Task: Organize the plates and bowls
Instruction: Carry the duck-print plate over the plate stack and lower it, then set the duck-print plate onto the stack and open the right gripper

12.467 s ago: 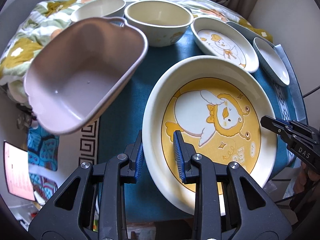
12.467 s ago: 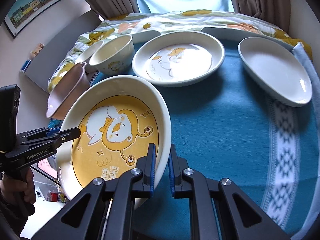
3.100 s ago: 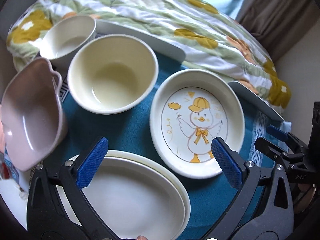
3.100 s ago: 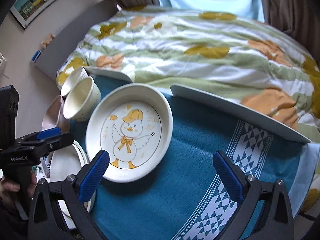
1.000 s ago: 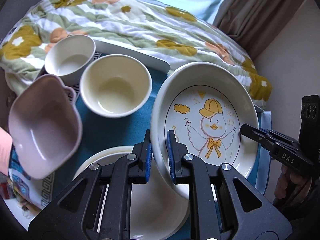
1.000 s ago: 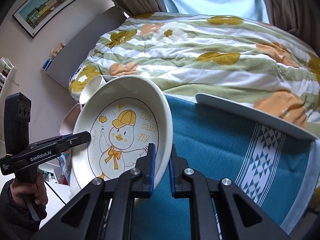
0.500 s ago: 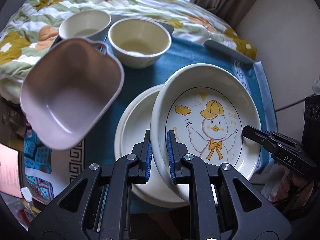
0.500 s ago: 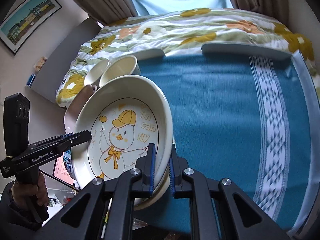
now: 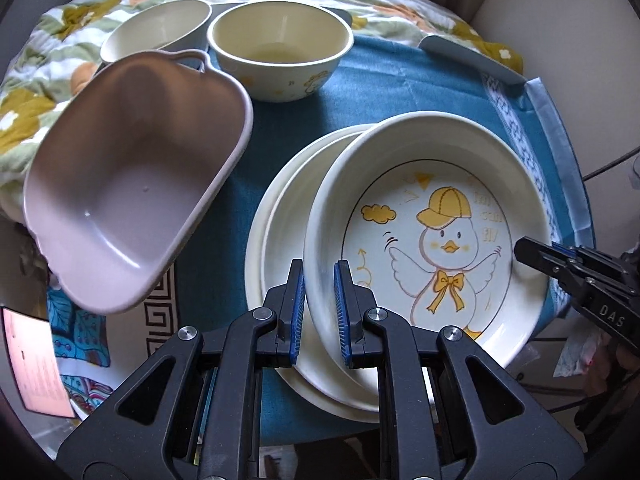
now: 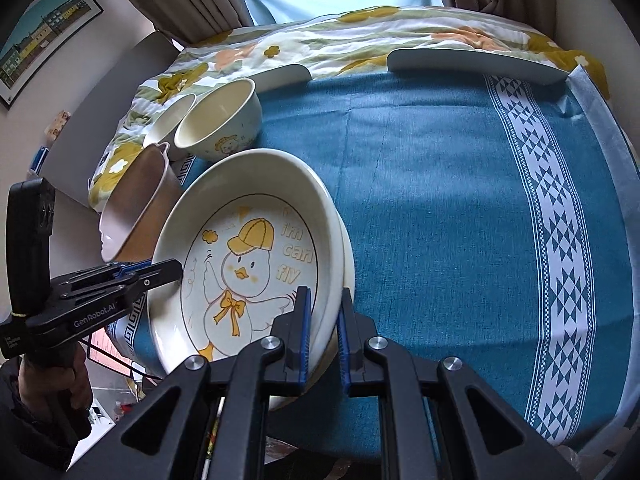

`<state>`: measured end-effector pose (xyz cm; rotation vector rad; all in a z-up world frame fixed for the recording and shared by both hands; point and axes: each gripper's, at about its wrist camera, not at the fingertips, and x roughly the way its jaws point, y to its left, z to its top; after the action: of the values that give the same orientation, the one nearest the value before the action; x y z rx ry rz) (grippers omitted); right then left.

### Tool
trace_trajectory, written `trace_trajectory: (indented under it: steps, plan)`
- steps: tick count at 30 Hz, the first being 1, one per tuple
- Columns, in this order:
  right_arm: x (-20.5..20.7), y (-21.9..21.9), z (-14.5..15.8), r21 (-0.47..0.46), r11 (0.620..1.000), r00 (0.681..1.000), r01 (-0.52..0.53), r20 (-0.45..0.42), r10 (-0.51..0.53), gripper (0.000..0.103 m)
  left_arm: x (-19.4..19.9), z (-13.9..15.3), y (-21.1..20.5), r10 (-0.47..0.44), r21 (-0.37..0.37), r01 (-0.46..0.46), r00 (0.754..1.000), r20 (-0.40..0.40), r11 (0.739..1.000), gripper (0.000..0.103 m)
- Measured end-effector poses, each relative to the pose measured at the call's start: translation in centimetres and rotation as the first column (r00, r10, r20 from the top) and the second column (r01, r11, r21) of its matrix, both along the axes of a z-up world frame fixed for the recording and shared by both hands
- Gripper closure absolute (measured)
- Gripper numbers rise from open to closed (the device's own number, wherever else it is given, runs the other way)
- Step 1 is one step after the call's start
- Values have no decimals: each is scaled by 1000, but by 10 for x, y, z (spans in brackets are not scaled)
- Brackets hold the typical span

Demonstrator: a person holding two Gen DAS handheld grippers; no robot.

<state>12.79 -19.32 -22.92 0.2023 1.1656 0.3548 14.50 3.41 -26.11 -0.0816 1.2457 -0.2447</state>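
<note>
A cream deep plate with a yellow-capped duck (image 9: 440, 216) sits over a stack of plain cream plates (image 9: 276, 220) at the table's near edge. My left gripper (image 9: 319, 312) is shut on the duck plate's left rim. My right gripper (image 10: 323, 330) is shut on its right rim (image 10: 326, 300); it shows in the left wrist view (image 9: 560, 260) at the plate's right side. Two cream bowls (image 9: 280, 48) (image 9: 156, 32) stand at the back left. A pink tub (image 9: 132, 184) tilts at the left.
A teal cloth with a white patterned band (image 10: 560, 220) covers the table. A floral quilt (image 10: 360, 40) lies behind it. Two pale curved table ends (image 10: 472, 64) (image 10: 284, 76) lie along the back edge. The floor lies past the left edge.
Both grippers have lowered the duck plate closer onto the stack of plain plates; it now rests more squarely over them. Both grips hold.
</note>
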Motion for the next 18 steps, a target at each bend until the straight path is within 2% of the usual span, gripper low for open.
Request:
trace_trajectory:
  steps: [12, 18]
  plan:
    - [-2, 9, -4, -23, 1000, 1000, 2, -13, -2, 92, -5, 1, -15, -56, 127, 51, 998, 33, 991, 91]
    - [-4, 13, -5, -53, 999, 1000, 0, -7, -1, 92, -4, 2, -9, -43, 101, 39, 999, 31, 994, 90]
